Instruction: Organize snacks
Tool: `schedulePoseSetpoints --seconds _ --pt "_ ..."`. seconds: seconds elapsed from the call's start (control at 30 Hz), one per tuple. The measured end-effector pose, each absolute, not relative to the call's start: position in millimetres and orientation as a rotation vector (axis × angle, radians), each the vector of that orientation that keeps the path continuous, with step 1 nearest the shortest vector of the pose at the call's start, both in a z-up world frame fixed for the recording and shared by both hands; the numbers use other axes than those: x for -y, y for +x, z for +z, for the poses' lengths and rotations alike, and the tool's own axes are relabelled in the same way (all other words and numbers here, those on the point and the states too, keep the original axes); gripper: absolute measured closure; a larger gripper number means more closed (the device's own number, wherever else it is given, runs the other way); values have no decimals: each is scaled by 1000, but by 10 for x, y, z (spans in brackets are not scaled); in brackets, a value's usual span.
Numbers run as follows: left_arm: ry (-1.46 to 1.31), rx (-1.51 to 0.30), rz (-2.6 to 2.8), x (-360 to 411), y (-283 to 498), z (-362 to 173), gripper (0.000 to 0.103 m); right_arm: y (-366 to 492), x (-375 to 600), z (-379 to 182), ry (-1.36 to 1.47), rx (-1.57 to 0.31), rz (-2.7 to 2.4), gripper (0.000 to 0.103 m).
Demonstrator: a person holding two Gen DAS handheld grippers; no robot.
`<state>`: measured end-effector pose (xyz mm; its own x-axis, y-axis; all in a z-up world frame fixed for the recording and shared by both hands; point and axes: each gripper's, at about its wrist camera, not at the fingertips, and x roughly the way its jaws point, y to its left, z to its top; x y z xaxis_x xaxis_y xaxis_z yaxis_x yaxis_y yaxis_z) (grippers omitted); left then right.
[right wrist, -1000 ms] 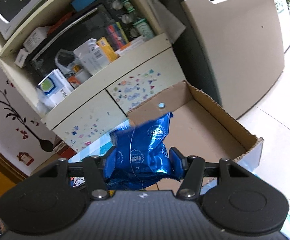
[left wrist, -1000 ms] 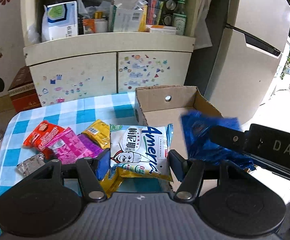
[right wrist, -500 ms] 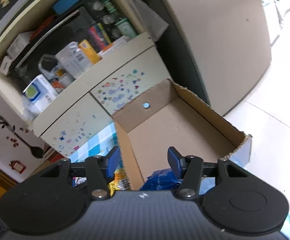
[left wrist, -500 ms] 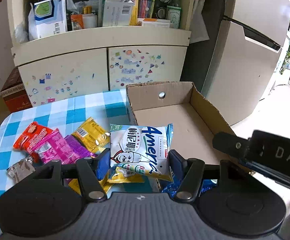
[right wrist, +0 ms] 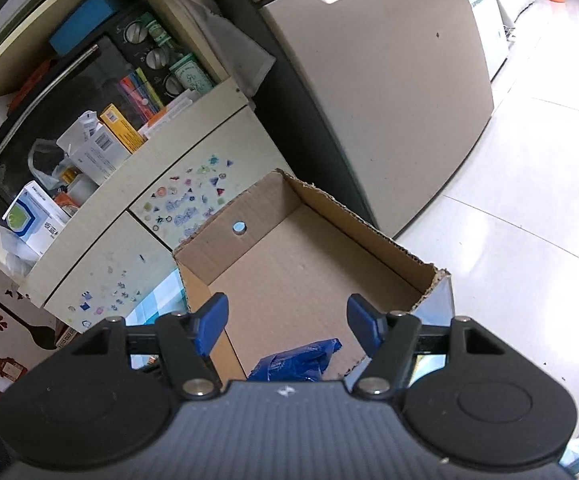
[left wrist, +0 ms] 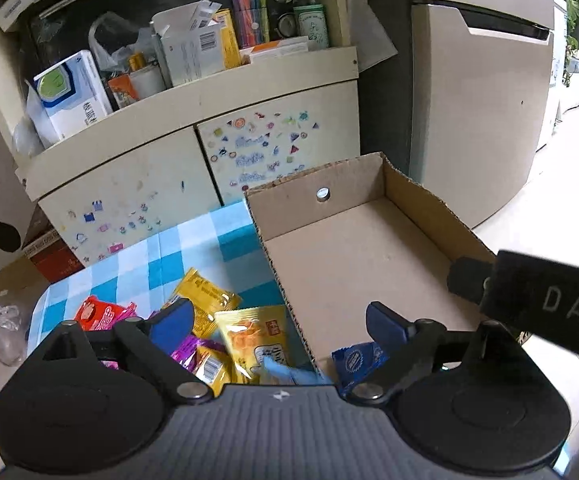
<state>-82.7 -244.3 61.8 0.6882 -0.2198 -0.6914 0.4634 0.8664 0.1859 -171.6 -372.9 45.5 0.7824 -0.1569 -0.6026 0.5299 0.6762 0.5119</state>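
Both jaws have just been opening, nothing clamped: left gripper (left wrist: 277, 320) over the yellow packets (left wrist: 249, 336), right gripper (right wrist: 287, 322) (marked "DAS") above the cardboard box (right wrist: 301, 276) holding the blue packet (right wrist: 297, 362).

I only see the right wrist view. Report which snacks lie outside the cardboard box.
Observer: Several lie on the checked tablecloth, left of the cardboard box: yellow packets, a red packet and a pink packet.
Operator: Now give me the left hand-held gripper's state.
Observer: The left hand-held gripper has just been opening its jaws. They stand wide and grip nothing.
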Motion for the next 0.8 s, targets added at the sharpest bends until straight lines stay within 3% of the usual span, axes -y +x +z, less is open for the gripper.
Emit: schedulePoseSetpoints --seconds 0.43,0.8 --pt "343 -717 -367 2022 -760 750 8 -1594 3522 480 647 -545 -309 35" --pt "246 -760 -348 1156 -792 711 5 -1589 3194 448 577 -590 -109 35"
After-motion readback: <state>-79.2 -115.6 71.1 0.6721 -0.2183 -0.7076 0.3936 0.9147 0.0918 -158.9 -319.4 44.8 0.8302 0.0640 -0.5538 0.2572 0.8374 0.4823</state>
